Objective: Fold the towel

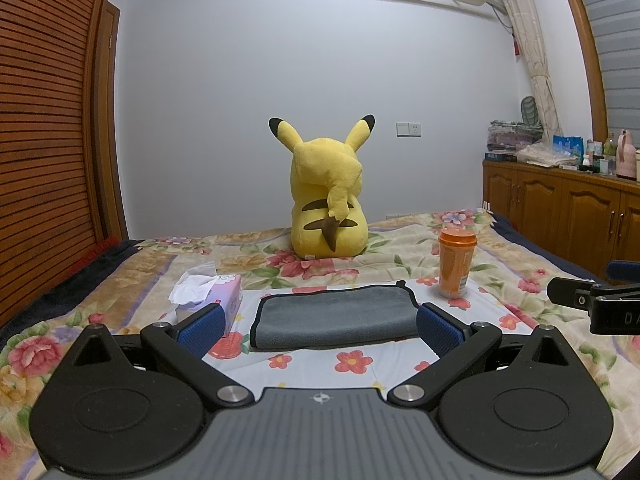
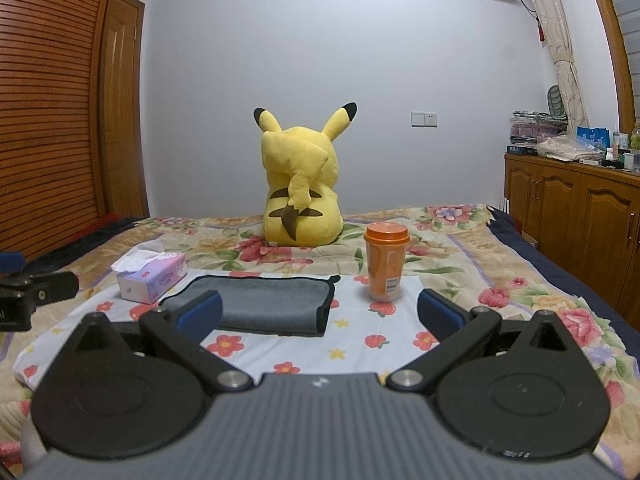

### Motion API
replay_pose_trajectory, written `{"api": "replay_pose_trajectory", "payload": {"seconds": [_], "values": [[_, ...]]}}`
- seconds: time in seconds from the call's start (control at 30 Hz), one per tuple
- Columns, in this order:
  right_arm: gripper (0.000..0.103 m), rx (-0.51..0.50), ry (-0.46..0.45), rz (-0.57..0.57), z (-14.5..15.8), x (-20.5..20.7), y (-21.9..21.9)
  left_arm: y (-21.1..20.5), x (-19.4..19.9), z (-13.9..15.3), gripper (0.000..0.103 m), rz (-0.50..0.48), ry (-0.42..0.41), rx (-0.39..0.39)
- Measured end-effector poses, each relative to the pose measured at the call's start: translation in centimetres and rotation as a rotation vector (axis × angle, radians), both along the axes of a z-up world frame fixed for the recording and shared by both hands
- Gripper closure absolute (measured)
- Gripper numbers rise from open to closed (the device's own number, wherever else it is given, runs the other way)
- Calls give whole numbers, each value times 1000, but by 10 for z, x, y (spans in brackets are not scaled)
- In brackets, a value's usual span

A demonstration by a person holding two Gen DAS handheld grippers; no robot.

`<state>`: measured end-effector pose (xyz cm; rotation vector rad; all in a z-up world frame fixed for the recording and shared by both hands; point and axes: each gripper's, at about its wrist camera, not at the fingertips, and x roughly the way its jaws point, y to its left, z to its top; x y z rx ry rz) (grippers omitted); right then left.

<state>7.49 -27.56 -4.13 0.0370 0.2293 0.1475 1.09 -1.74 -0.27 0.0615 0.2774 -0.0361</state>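
A grey towel (image 1: 336, 316) with a black hem lies folded into a flat rectangle on a white flowered cloth (image 1: 320, 364) on the bed. It also shows in the right wrist view (image 2: 264, 304), left of centre. My left gripper (image 1: 318, 330) is open and empty, hovering just in front of the towel with its blue pads either side. My right gripper (image 2: 320, 312) is open and empty, in front of the towel's right end. Each gripper shows at the edge of the other's view, the right one (image 1: 592, 304) and the left one (image 2: 28, 292).
A tissue box (image 1: 212, 300) stands left of the towel, also in the right wrist view (image 2: 154, 280). An orange cup (image 1: 456, 262) stands to its right (image 2: 386, 264). A yellow plush toy (image 1: 328, 200) sits behind. A wooden cabinet (image 1: 560, 208) runs along the right wall.
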Motion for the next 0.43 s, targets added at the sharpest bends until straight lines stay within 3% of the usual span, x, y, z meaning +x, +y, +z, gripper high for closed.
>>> {"api": "replay_pose_trajectory", "payload": {"seconds": [0.43], "values": [[0,0,1,0,0,0,0,0,0,0,0,0,0,2]]}}
